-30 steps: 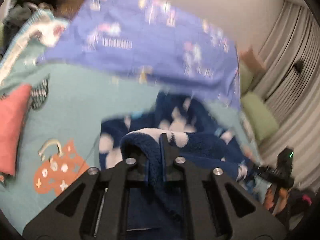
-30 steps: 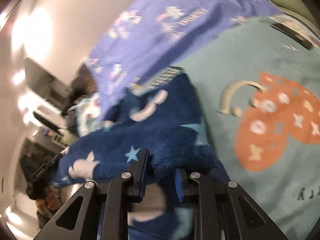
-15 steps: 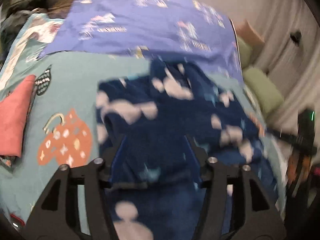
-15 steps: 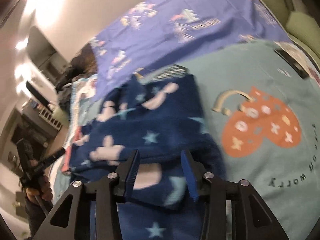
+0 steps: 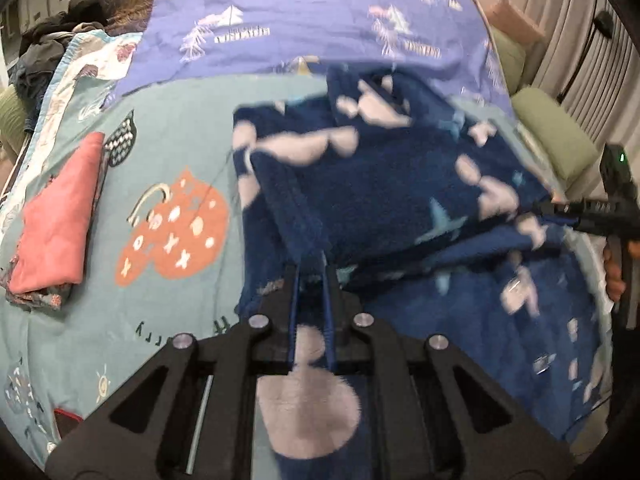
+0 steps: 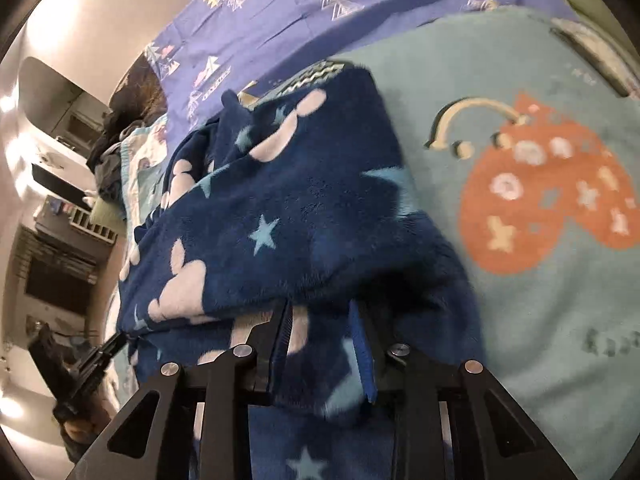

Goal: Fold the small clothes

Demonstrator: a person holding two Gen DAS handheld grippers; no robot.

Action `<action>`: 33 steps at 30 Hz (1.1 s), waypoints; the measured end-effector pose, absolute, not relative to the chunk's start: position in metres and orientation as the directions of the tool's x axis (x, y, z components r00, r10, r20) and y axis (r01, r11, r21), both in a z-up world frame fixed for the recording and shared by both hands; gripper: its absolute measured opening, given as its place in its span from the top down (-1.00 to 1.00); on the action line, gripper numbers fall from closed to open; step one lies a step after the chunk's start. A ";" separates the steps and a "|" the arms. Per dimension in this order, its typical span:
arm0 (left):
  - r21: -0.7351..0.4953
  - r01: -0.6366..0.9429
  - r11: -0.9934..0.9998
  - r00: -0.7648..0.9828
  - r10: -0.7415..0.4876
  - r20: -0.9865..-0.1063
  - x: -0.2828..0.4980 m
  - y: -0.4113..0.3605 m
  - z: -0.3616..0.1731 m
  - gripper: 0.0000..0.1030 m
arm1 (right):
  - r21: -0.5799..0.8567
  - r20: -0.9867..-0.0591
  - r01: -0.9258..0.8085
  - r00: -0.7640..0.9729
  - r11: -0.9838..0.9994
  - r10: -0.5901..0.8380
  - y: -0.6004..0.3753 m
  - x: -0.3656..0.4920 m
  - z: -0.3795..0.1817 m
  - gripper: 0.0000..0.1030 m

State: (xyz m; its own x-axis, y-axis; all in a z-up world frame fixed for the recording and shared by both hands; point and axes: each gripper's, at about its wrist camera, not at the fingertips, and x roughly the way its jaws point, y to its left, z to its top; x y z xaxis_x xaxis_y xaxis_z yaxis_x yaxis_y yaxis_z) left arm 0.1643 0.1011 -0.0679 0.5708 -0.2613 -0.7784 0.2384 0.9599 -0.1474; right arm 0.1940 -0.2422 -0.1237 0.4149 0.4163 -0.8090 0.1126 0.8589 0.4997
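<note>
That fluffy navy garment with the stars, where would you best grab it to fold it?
Grip the navy garment at its near folded edge, coming in low from the front. That edge stands proud of the bedspread as a thick lip. Both hand-held grippers sit there now: left, right.

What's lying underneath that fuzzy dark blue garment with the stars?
The navy fleece garment lies on a teal bedspread printed with an orange heart. Whatever sits directly beneath the fleece is covered.
</note>
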 end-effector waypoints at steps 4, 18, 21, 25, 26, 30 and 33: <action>-0.184 0.256 0.949 0.640 -0.309 -0.703 0.182 0.083 -0.032 0.45 | 0.458 -0.770 -0.006 0.498 0.889 0.400 -0.224 0.205 -0.084 -0.20; -0.225 0.063 0.972 0.501 -0.226 -0.835 0.361 0.024 -0.103 -0.52 | 0.598 -0.739 0.046 0.418 0.800 0.529 -0.202 0.362 -0.144 -0.39; -0.260 0.056 0.964 0.513 -0.251 -0.821 0.376 0.012 -0.108 -0.33 | 0.623 -0.719 0.067 0.441 0.779 0.537 -0.191 0.376 -0.153 -0.43; -0.336 0.067 0.939 0.517 -0.321 -0.793 0.378 0.016 -0.105 0.80 | 0.595 -0.729 0.011 0.428 0.803 0.534 -0.177 0.378 -0.154 0.87; -0.315 0.052 0.948 0.543 -0.291 -0.788 0.375 0.025 -0.104 0.80 | 0.591 -0.731 0.033 0.445 0.806 0.517 -0.184 0.374 -0.156 0.87; -0.369 -0.009 0.929 0.546 -0.304 -0.780 0.372 0.067 -0.116 0.92 | 0.660 -0.706 0.131 0.443 0.740 0.552 -0.223 0.360 -0.178 0.88; -0.394 -0.023 0.919 0.547 -0.318 -0.774 0.368 0.071 -0.112 0.93 | 0.615 -0.726 0.057 0.429 0.786 0.537 -0.213 0.362 -0.167 0.77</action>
